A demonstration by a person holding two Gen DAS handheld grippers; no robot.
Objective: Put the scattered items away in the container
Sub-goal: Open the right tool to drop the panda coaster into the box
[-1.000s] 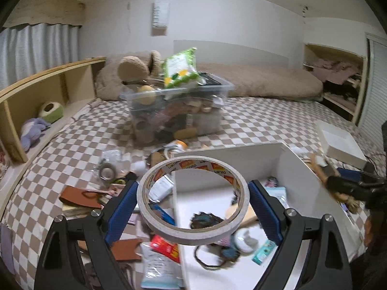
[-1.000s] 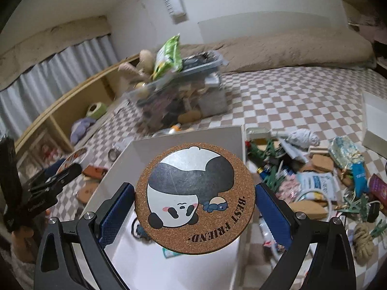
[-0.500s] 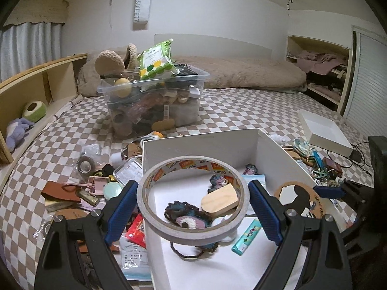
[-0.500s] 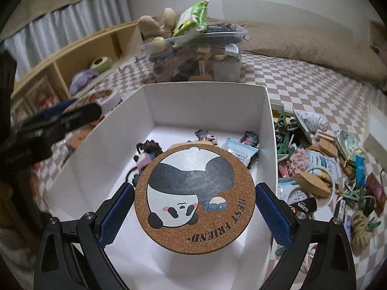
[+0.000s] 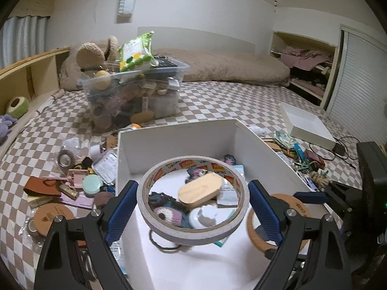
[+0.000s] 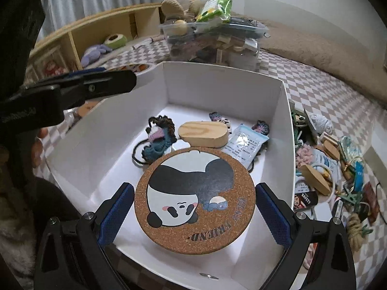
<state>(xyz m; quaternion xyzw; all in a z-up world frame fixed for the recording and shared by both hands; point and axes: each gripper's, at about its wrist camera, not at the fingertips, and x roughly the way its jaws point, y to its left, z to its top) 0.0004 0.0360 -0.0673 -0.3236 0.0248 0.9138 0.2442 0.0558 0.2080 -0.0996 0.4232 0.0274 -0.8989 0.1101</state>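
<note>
Left wrist view: we are gripping a roll of white tape (image 5: 193, 199) in the left gripper (image 5: 193, 205), its blue pads (image 5: 122, 211) pressing on the roll's outer sides with the jaws standing wide. The roll is lying roughly flat between the fingers and hanging over the open white box (image 5: 179, 142), near the box's left wall. Through its hole we are seeing a wooden oval block (image 5: 200, 189), a knitted dark toy (image 5: 167, 211) and a small white round piece (image 5: 204, 217) on the box floor.

From the right wrist view, we are pinching a round cork coaster (image 6: 194, 200) in the right gripper (image 6: 194, 213), blue pads (image 6: 116, 211) pressed against its left and right rim. The coaster, printed with a panda and the words "BEST FRIEND", is sitting face-up above the near part of the white box (image 6: 285, 111). Whether it is touching the floor, we cannot tell. Beyond it the wooden oval block (image 6: 204, 134), the knitted dark toy (image 6: 159, 137) and a pale sachet (image 6: 245, 145) are lying inside the box.

Scattered small items (image 6: 338, 169) are lying on the checked bedcover (image 5: 229, 104) on either side of the box, and a full clear bin (image 5: 135, 91) is standing behind it.
</note>
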